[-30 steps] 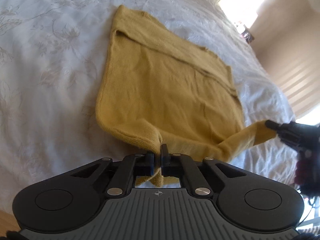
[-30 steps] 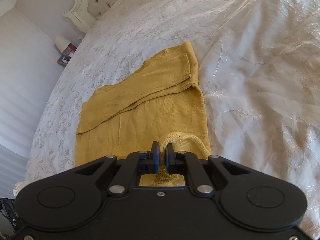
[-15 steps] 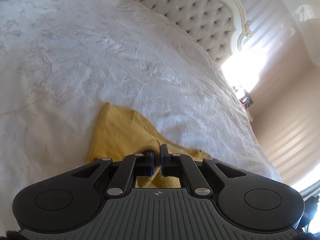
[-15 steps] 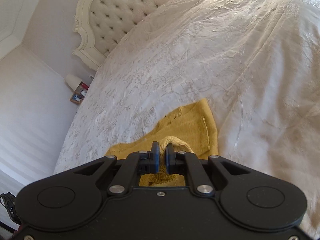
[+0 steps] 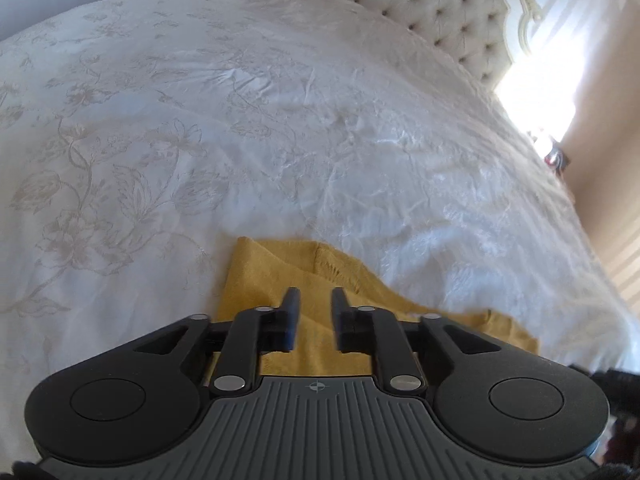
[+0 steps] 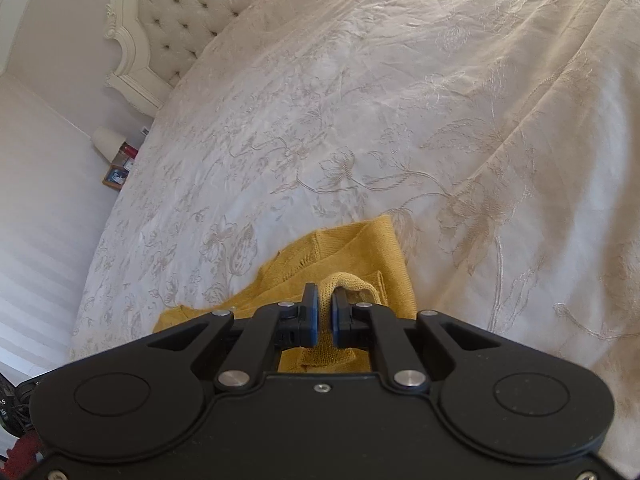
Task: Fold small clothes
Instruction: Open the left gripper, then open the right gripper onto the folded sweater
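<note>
A mustard-yellow knit garment (image 5: 280,276) lies on the white bedspread, and only its far part shows past each gripper. My left gripper (image 5: 314,300) is open just over the garment, with nothing between its fingers. My right gripper (image 6: 325,300) is shut on a fold of the same garment (image 6: 352,256), and a loop of knit edge bulges up between its fingertips.
The white embroidered bedspread (image 5: 240,120) stretches ahead to a tufted cream headboard (image 5: 420,4). A nightstand with a lamp and small items (image 6: 116,156) stands beside the bed against the wall. A bright window (image 5: 536,96) is at the right in the left wrist view.
Both grippers carried the near edge of the garment forward over the rest of it. The left gripper has since opened and let go of the cloth. The right stays shut.
</note>
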